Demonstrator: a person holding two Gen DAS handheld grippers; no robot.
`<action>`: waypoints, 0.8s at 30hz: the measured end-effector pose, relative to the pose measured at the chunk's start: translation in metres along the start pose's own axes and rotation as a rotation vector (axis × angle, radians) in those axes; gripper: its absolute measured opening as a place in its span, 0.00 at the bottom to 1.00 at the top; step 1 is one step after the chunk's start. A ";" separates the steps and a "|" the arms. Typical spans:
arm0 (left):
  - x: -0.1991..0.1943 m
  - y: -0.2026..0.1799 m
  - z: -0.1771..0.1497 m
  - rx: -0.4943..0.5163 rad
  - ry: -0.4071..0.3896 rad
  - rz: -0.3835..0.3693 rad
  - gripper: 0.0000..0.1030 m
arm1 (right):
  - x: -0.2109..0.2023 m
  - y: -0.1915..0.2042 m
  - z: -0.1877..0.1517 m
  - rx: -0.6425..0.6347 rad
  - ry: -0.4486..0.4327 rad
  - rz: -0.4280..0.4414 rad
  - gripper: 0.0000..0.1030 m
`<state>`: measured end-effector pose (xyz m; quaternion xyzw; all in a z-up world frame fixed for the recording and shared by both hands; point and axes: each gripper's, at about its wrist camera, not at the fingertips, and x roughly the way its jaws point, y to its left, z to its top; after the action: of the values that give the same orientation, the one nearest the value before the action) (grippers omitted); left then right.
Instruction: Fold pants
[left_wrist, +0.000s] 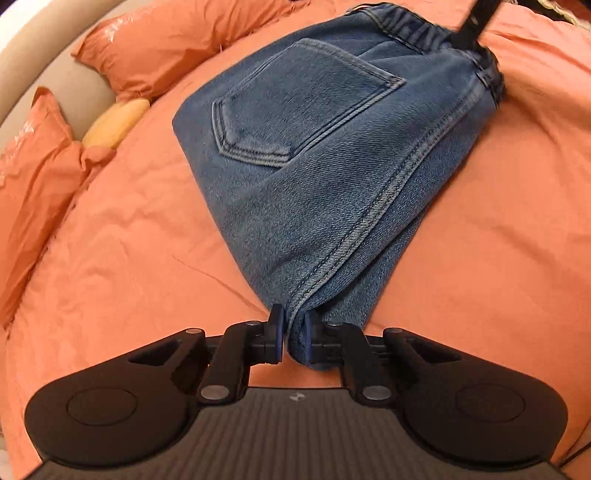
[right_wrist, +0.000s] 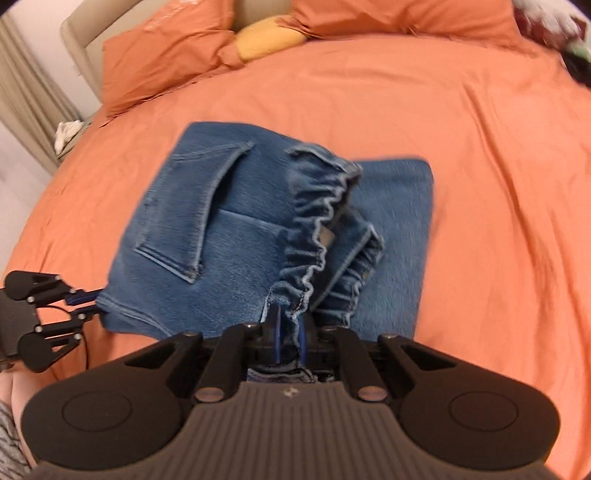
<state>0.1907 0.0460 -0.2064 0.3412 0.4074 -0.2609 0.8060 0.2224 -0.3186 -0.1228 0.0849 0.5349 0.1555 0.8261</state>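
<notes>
My left gripper (left_wrist: 291, 341) pinches a seamed corner of the blue denim pants (left_wrist: 325, 155), back pocket (left_wrist: 295, 107) up, on the orange bed (left_wrist: 129, 240). Orange pillows (left_wrist: 147, 48) lie far left; a black gripper finger (left_wrist: 476, 22) meets the waistband.

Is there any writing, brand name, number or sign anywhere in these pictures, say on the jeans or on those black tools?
No readable words or numbers in either view.
Small pale emblem on the left gripper body: a logo mark, no letters legible.
The same emblem on the right gripper body: blurred, unreadable.
Tag inside the waistband of the jeans: too blurred to read.
Orange bedding: plain, no print.
</notes>
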 end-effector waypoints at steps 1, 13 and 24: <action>-0.002 0.002 0.001 -0.012 0.008 -0.012 0.11 | 0.002 -0.001 -0.003 0.003 -0.001 -0.003 0.03; -0.055 0.033 0.059 -0.164 -0.087 -0.177 0.22 | -0.033 0.004 -0.017 0.197 -0.056 0.191 0.00; -0.001 -0.032 0.139 -0.108 -0.093 -0.289 0.15 | 0.009 -0.021 -0.030 0.210 -0.003 0.147 0.04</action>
<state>0.2342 -0.0803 -0.1558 0.2227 0.4280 -0.3674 0.7951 0.2019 -0.3359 -0.1494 0.2103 0.5395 0.1588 0.7997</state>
